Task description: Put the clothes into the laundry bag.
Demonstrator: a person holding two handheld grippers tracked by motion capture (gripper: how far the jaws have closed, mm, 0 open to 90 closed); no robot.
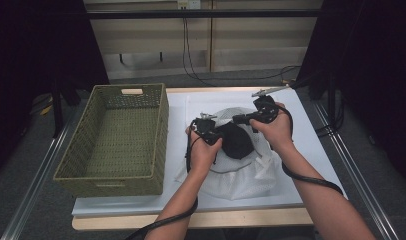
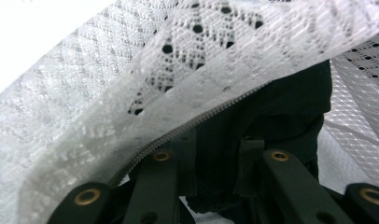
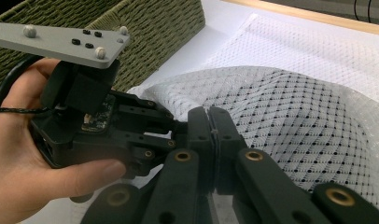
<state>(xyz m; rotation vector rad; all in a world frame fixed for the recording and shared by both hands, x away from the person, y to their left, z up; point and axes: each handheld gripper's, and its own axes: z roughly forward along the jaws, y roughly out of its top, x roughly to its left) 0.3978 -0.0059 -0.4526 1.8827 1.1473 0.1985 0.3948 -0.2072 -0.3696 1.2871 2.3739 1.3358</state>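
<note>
**Two grippers at the mouth of a mesh laundry bag**

A white-covered table [image 1: 311, 165] carries everything. On its left side stands a large olive-green woven basket [image 1: 116, 142] with a handle slot in its far wall, just beside the work.

At the middle of the table lies a white mesh laundry bag [image 1: 241, 175] with a zipper along its opening. The bag's upper layer is lifted, and a black cloth garment [image 1: 237, 140] sits bunched in the mouth, partly under the mesh.

The right gripper [image 3: 211, 135] has its jaws pressed together on the edge of the mesh, holding that edge up, as its own view shows. The left gripper [image 1: 207, 129] is just beside it, at the bag's opening; in its own view the zipper edge [image 2: 197, 123] drapes across the jaws and the black garment lies between them, but whether they are closed on it cannot be told.
</note>
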